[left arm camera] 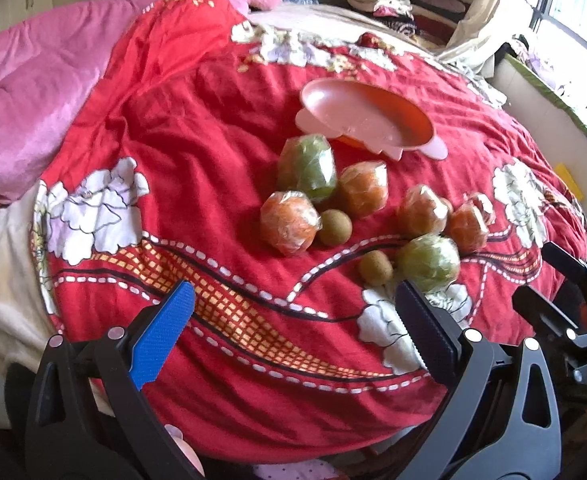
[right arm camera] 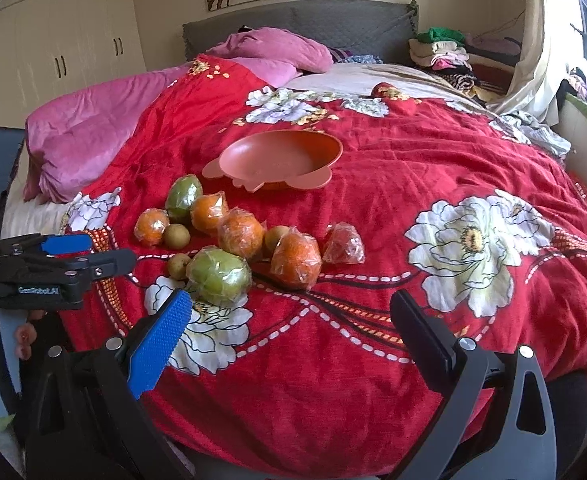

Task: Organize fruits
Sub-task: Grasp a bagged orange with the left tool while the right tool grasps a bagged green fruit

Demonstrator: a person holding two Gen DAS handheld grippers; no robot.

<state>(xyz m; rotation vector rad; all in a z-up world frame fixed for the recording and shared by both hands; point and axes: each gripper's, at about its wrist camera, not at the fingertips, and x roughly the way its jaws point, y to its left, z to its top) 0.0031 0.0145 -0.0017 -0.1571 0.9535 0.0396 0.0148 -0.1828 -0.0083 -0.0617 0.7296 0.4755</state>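
Several plastic-wrapped fruits lie on the red floral bedspread: orange ones (left arm camera: 289,222) (right arm camera: 240,232), green ones (left arm camera: 307,168) (right arm camera: 219,276), small brown round ones (left arm camera: 334,227) (right arm camera: 176,236), and one small red wrapped fruit (right arm camera: 343,245). An empty orange-pink bowl (left arm camera: 369,118) (right arm camera: 279,160) sits just beyond them. My left gripper (left arm camera: 293,296) is open, hovering in front of the fruit group with nothing between its fingers. My right gripper (right arm camera: 291,312) is open too, near the nearest green fruit, also holding nothing. Each gripper shows at the edge of the other's view.
A pink quilt (right arm camera: 85,132) is bunched at the bed's left and head. Folded clothes (right arm camera: 445,54) are piled at the back right. Wardrobes (right arm camera: 53,40) line the left wall; a window (left arm camera: 573,20) is on the right. A person's fingers (right arm camera: 23,336) hold the left gripper.
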